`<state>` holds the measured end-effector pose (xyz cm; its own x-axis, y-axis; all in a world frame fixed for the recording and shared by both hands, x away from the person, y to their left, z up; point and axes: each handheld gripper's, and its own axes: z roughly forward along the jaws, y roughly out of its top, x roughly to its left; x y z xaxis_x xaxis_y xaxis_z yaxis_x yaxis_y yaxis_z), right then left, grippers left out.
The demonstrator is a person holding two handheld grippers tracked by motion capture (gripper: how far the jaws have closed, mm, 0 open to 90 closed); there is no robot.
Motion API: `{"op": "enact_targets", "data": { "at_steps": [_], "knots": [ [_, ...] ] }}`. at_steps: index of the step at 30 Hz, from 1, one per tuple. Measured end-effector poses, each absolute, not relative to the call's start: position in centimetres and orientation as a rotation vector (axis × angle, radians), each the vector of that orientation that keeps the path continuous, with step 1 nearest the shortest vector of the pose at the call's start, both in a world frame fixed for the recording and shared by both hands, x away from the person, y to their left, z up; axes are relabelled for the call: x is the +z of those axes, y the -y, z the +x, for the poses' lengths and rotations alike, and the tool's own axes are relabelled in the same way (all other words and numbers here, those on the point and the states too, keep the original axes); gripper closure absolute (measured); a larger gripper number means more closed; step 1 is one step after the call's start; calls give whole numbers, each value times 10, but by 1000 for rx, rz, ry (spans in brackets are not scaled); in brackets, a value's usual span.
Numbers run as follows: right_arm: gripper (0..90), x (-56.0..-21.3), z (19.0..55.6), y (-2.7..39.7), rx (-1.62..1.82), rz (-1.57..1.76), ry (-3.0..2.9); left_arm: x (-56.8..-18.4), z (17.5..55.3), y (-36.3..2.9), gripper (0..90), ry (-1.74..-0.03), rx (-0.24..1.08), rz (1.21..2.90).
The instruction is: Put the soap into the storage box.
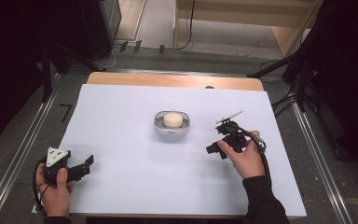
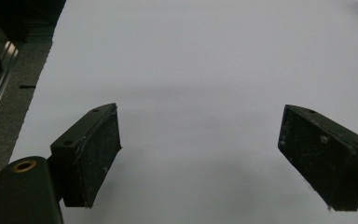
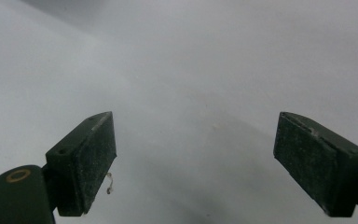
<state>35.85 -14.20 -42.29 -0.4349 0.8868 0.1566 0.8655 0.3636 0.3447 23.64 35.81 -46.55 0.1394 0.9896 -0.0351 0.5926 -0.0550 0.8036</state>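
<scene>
white bun (image 1: 172,119) sits in its grey tray (image 1: 159,125) at the bench (image 1: 121,186) centre; both our tools, left (image 1: 87,164) and right (image 1: 213,150), are released. we should approach from three o'clock, squeezing softly.

White sheet (image 1: 121,182) covering a wood table (image 1: 168,80); grey carpet (image 1: 9,154) flanking it, metal rails (image 1: 23,149) running alongside, dark stands and cables (image 1: 289,100) sitting behind.
</scene>
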Motion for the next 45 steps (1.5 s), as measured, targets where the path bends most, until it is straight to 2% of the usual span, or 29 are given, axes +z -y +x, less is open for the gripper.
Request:
{"op": "enact_targets", "data": {
  "at_steps": [17, 45],
  "knots": [
    [138, -438, 336, 175, 639, 1690, -2499, -465, 236, -357, 139, -1534, 741, 1732],
    [137, -460, 295, 260, 879, 1736, -2247, -465, 236, -356, 139, -1523, 743, 1741]
  ]
}}
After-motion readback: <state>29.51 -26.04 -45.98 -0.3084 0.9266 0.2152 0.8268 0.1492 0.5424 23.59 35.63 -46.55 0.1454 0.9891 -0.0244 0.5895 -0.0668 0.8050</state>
